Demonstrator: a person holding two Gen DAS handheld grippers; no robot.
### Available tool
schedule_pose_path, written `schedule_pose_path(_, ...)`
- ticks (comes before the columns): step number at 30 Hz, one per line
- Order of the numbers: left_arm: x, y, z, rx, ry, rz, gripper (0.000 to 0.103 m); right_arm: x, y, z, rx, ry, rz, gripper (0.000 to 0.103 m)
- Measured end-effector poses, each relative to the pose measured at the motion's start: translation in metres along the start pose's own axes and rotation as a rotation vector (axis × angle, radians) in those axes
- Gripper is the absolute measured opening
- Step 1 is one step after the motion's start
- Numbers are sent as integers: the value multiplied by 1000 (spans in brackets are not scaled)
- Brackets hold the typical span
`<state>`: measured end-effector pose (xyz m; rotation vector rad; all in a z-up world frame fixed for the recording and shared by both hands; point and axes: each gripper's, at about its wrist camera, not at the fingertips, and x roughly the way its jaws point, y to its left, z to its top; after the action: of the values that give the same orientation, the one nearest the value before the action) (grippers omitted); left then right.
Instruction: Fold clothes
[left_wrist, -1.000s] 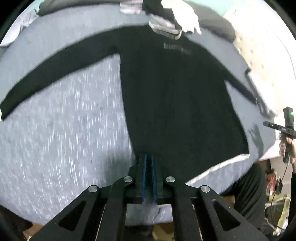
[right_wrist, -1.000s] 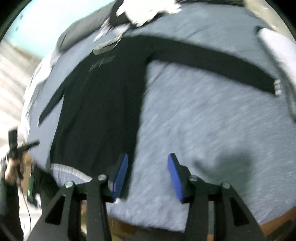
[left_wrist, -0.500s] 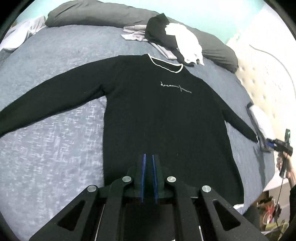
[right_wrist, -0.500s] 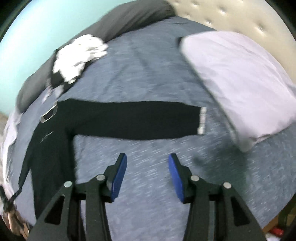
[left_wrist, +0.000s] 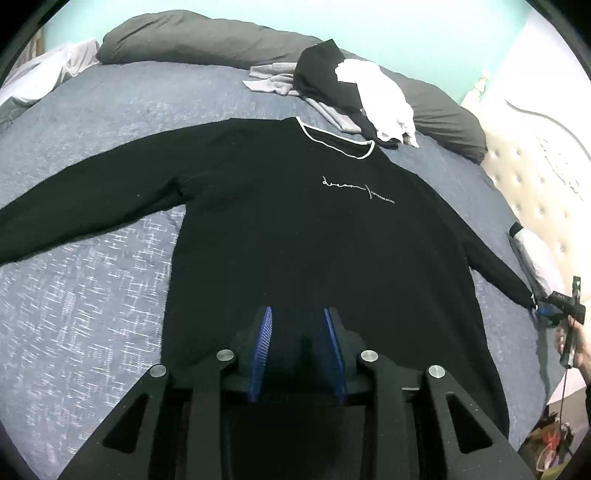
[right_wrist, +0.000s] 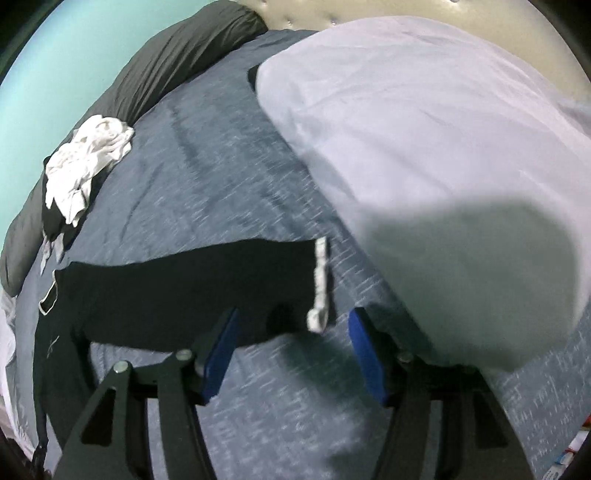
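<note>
A black long-sleeved shirt with white neck trim (left_wrist: 314, 236) lies flat on the grey-blue bed (left_wrist: 85, 295). My left gripper (left_wrist: 300, 347) is open over its bottom part. My right gripper (right_wrist: 293, 343) is open wide around the white sleeve cuff (right_wrist: 320, 280) (just beside a pale lilac pillow (right_wrist: 424, 122)).

White cursive script on black sweatshirt (left_wrist: 314, 236) chest, first word seemingly "dream", rest illegible
</note>
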<state>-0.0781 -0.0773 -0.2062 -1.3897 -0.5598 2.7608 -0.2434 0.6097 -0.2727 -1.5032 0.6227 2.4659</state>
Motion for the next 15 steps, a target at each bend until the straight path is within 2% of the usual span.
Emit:
schedule_pose_path(6,7,8,-10,-31,-22,9,31,15,-1,-3,28,-12,-5,62)
schedule_pose_path(14,6,14,-14,-32,-33,5,32,26,15,-8,2,-47,-39,62)
schedule_pose_path(15,6,16,-14,-35,-34,6,32,27,16,-8,1,-49,-44,58)
